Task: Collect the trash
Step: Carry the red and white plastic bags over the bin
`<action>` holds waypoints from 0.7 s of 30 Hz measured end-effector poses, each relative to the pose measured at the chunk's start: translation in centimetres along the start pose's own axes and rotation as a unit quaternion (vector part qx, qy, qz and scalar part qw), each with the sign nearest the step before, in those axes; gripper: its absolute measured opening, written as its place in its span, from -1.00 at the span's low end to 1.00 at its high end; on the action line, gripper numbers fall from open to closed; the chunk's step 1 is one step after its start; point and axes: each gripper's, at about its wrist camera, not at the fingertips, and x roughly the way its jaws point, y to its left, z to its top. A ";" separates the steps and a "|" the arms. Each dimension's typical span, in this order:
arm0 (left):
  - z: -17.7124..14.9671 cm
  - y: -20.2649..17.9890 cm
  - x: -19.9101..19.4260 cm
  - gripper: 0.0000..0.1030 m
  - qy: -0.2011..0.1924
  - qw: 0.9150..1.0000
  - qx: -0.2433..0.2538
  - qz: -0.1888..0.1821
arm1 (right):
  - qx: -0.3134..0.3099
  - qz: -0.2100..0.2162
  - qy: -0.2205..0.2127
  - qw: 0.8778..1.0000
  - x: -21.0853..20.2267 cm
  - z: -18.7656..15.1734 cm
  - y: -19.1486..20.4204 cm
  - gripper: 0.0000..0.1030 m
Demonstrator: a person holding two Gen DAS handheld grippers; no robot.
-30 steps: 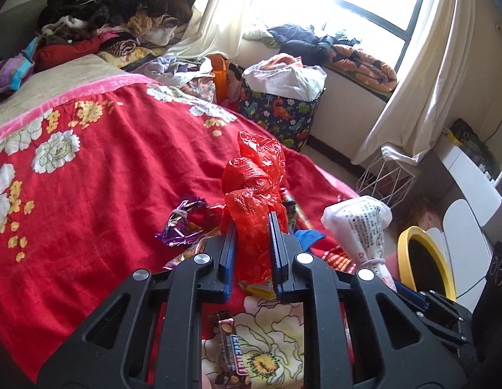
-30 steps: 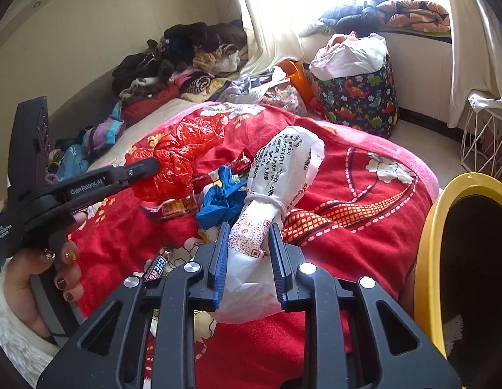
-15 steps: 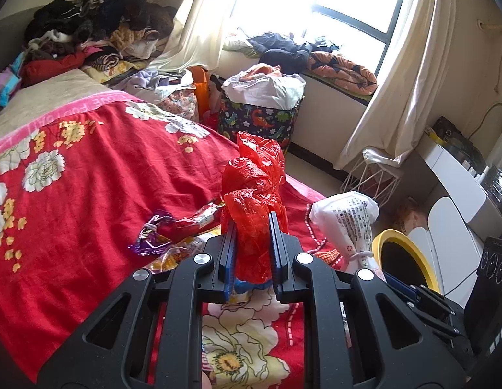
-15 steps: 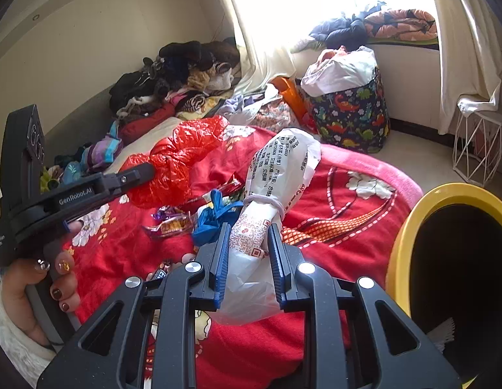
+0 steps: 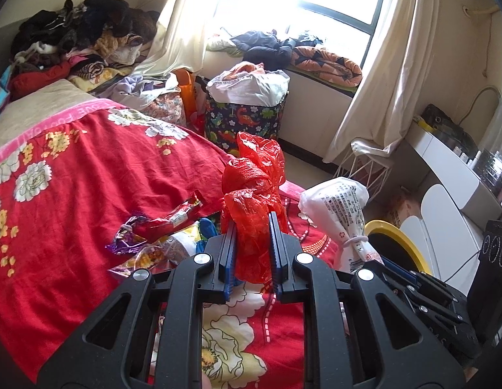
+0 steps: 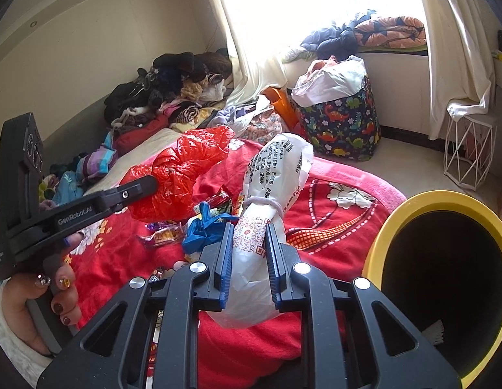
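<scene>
in hand: your left gripper (image 5: 251, 227) is clamped on a crumpled red plastic bag (image 5: 254, 181); your right gripper (image 6: 247, 233) is clamped on a tied white printed bag (image 6: 273, 181). neither is binned yet. yellow-rimmed bin (image 6: 390, 220) stands at 3 o'clock of the right gripper, a little litter inside. left on the red blanket (image 6: 332, 214), at 10 o'clock: snack wrappers (image 6: 163, 236), blue scrap (image 6: 202, 227). judged roughly mid-task.
</scene>
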 end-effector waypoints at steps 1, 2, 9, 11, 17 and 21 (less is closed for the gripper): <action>0.0 -0.1 0.0 -0.77 0.000 1.000 0.002 -0.002 | 0.001 -0.002 -0.002 1.000 -0.2 0.1 -0.1 -0.64; -0.1 -0.3 0.0 -0.77 0.001 1.000 0.003 -0.005 | 0.001 -0.004 -0.004 1.000 -0.3 0.1 -0.3 -0.64; -0.4 -2.1 0.2 -0.76 0.006 1.000 0.019 -0.017 | 0.016 -0.017 -0.022 0.999 -1.7 0.4 -2.0 -0.64; -0.5 -2.6 0.3 -0.77 0.007 0.999 0.024 -0.021 | 0.020 -0.022 -0.026 0.999 -2.1 0.5 -2.6 -0.64; -0.7 -4.2 0.3 -0.76 0.010 0.999 0.037 -0.031 | 0.032 -0.035 -0.037 0.998 -3.3 0.5 -4.1 -0.64; -0.9 -5.1 0.4 -0.76 0.012 0.998 0.044 -0.036 | 0.039 -0.041 -0.044 0.997 -4.1 0.4 -5.0 -0.64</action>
